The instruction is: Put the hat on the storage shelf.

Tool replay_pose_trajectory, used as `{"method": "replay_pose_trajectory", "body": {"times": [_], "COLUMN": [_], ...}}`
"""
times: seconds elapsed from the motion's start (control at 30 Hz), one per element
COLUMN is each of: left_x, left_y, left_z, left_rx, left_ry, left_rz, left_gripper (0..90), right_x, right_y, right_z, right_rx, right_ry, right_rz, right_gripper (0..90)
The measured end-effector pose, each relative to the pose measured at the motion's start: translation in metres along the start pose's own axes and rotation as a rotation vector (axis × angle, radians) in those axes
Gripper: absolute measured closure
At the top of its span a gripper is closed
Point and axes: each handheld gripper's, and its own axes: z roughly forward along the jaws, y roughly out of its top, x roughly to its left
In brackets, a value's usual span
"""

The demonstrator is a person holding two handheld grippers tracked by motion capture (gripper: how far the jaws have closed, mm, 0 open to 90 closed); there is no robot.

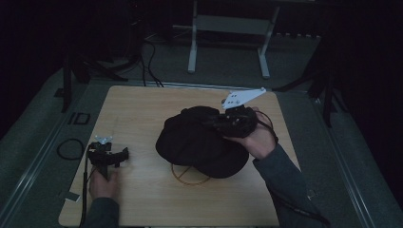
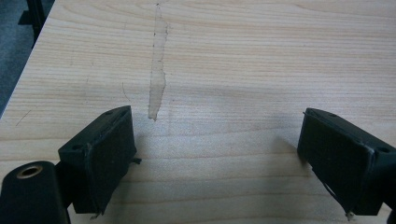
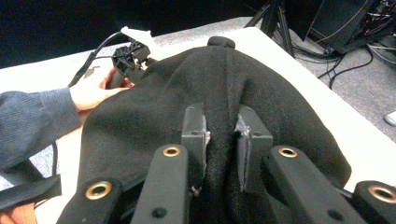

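Right gripper view shows our right gripper (image 3: 222, 140) pinching a fold of the black fabric hat (image 3: 224, 84) at mid-table, likely to lift it; our left gripper (image 2: 219, 158) rests wide open, empty, on the wooden table (image 2: 233, 56)

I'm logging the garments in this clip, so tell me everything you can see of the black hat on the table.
The black hat looks like soft, fleecy fabric, with a small button at the crown and seams running down from it. It lies crumpled in the middle of the wooden table, over a thin yellowish loop. The right claw pinches a raised fold of it between its pads; the left claw is open, apart from it.
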Motion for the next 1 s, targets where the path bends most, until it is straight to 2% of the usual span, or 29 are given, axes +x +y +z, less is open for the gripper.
{"method": "replay_pose_trajectory", "body": {"times": [0.23,0.4,0.7,1.0], "left_x": [0.0,0.0,0.0,0.0], "left_y": [0.0,0.0,0.0,0.0], "left_z": [0.0,0.0,0.0,0.0], "left_rx": [0.0,0.0,-0.001,0.0], "left_ry": [0.0,0.0,0.0,0.0], "left_rz": [-0.002,-0.002,-0.002,-0.002], "left_gripper": [10.8,10.8,10.8,10.9], "right_x": [0.007,0.007,0.006,0.008], "right_y": [0.004,0.004,0.003,0.004], "right_z": [0.004,0.006,0.008,0.011], "right_rx": [0.034,0.042,0.059,0.071], "right_ry": [-0.009,-0.005,0.004,0.0], "right_rz": [-0.05,-0.05,-0.043,-0.044], "right_gripper": [76.1,74.4,59.1,49.1]}}
